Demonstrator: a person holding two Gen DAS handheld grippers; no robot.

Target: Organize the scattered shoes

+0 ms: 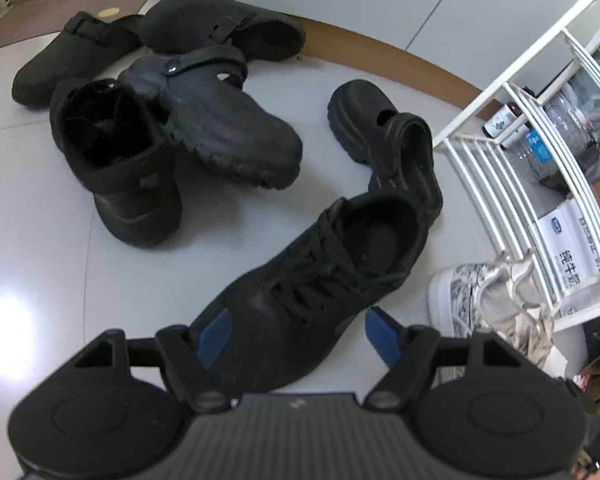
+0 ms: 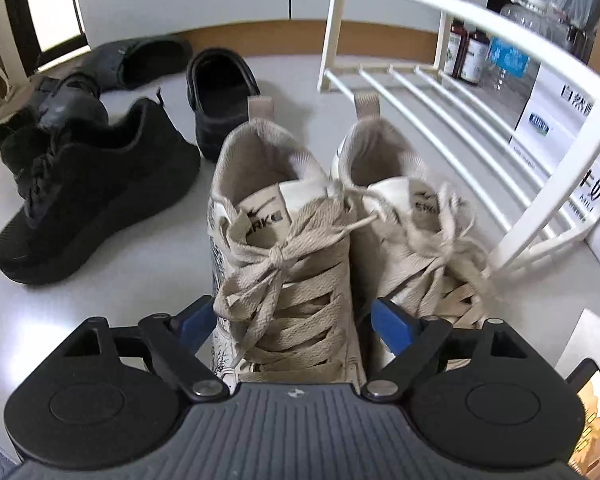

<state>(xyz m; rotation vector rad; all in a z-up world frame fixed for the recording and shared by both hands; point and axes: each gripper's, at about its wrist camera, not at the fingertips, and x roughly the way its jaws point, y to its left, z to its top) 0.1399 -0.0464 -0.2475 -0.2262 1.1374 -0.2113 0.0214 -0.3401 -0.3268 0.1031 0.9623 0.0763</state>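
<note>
Fingers of the right gripper (image 2: 288,322) straddle the left beige sneaker (image 2: 284,240), spread and not visibly pressing, apparently to square the pair beside the white shoe rack (image 2: 440,120). Left gripper (image 1: 296,336), released, hovers over the black lace-up sneaker (image 1: 320,272), left of that rack. Farther left, black clogs (image 1: 228,120) overlap; pairing is unclear.

Left wrist view: steep downward, close over black lace-up sneaker (image 1: 300,280); right wrist view: steep downward, close over beige sneakers (image 2: 288,240); both share that black sneaker, white rack (image 1: 532,184), floor (image 1: 40,260).
</note>
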